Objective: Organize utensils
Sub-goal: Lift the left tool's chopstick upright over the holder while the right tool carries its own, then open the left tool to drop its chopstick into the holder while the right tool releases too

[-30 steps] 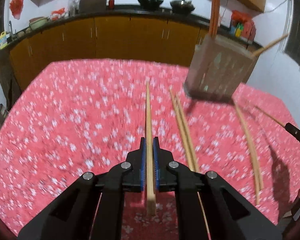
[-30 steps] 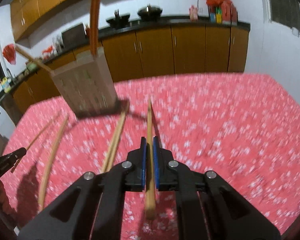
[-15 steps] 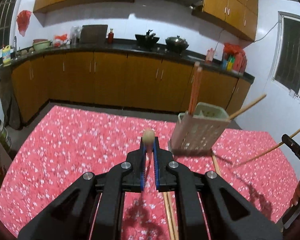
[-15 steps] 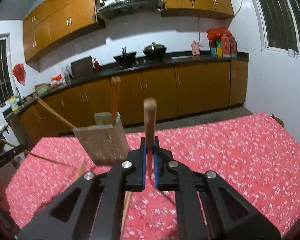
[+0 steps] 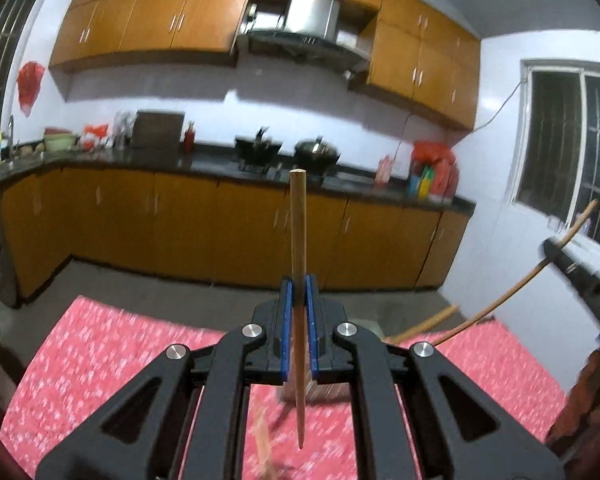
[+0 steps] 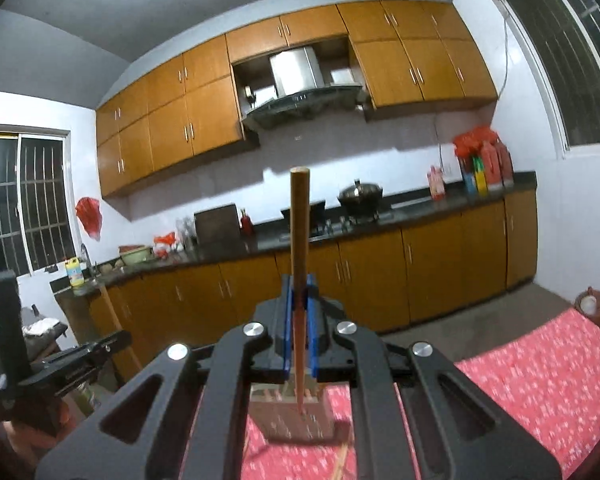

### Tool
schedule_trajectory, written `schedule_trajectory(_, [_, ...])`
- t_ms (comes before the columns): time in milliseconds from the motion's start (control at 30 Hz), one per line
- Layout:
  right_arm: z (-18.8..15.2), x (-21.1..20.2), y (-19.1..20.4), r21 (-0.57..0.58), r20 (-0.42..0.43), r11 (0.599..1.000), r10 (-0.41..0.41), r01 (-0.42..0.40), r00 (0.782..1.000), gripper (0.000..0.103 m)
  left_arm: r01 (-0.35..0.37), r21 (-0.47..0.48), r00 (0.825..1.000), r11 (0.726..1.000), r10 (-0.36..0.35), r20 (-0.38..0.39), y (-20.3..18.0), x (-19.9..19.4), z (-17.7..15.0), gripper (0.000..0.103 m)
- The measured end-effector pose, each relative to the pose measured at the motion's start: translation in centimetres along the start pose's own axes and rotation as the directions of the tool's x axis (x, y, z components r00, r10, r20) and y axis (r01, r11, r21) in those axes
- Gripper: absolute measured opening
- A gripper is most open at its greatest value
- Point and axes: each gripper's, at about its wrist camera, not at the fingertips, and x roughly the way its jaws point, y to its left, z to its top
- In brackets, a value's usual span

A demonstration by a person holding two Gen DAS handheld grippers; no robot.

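My left gripper [image 5: 299, 292] is shut on a wooden chopstick [image 5: 298, 232], held upright with its thin tip pointing down over the red floral tablecloth [image 5: 100, 352]. My right gripper [image 6: 299, 292] is shut on another wooden chopstick [image 6: 299, 232], upright, its tip over the beige perforated utensil holder [image 6: 292, 416]. The holder is mostly hidden behind the fingers in the left wrist view [image 5: 290, 392]. The right gripper with its curved chopstick [image 5: 512, 292] shows at the right of the left wrist view. The left gripper [image 6: 76, 360] shows at the left of the right wrist view.
Loose chopsticks lie on the cloth [image 5: 266, 448] and below the holder [image 6: 342, 460]. Behind the table are orange cabinets [image 5: 220, 236] and a dark counter with pots [image 5: 316, 152]. A window [image 5: 572, 168] is on the right wall.
Both grippers have lifted off the table and tilted up, each carrying its chopstick from lying flat to standing upright. The holder has dropped to the bottom of both views.
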Motion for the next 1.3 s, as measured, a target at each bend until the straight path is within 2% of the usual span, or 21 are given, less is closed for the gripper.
schedule_trajectory(200, [-0.3, 3.7, 0.8, -0.025, 0.003, 1.000, -0.012, 0.013, 1.000, 0.008, -0.041, 0.035, 0.988, 0.999, 0.035, 0.153, -3.2, 1.1, 3.1, 0.007])
schedule_trajectory(433, [-2.3, 8.2, 1.0, -0.040, -0.072, 0.999, -0.030, 0.027, 0.997, 0.008, -0.094, 0.019, 0.973, 0.995, 0.088, 0.213, -4.4, 4.7, 2.9, 0.007])
schedule_trajectory(533, [-3.3, 9.3, 0.7, -0.040, -0.099, 0.999, -0.023, 0.019, 0.995, 0.008, -0.092, 0.001, 0.978, 0.996, 0.091, 0.188, -4.1, 6.2, 1.9, 0.007])
schedule_trajectory(700, [-5.0, 10.8, 0.1, -0.027, -0.162, 1.000, -0.003, -0.001, 0.987, 0.008, -0.085, -0.042, 0.991, 0.996, 0.089, 0.095, -2.9, 8.5, -0.4, 0.007])
schedule_trajectory(867, [-5.7, 10.9, -0.1, -0.011, -0.183, 1.000, 0.005, -0.007, 0.983, 0.013, -0.064, -0.076, 0.997, 0.995, 0.067, 0.045, -1.8, 8.7, -1.2, 0.008])
schedule_trajectory(900, [-5.7, 10.8, -0.1, -0.007, -0.183, 1.000, 0.005, -0.007, 0.983, 0.013, -0.064, -0.072, 0.997, 0.995, 0.068, 0.046, -1.8, 8.5, -1.2, 0.010])
schedule_trajectory(967, [-5.6, 10.6, -0.1, -0.002, -0.180, 1.000, 0.009, -0.009, 0.984, 0.015, -0.065, -0.064, 0.996, 0.996, 0.069, 0.056, -1.8, 7.9, -0.9, 0.024])
schedule_trajectory(1000, [-5.5, 10.4, 0.0, -0.004, -0.176, 1.000, 0.008, -0.009, 0.984, 0.015, -0.067, -0.063, 0.995, 0.996, 0.071, 0.065, -1.8, 7.7, -0.8, 0.036])
schedule_trajectory(1300, [-3.6, 5.6, 0.4, -0.005, -0.109, 1.000, 0.008, -0.008, 0.994, 0.016, -0.057, -0.080, 0.992, 0.995, 0.066, 0.109, -1.1, 4.1, 0.2, 0.038])
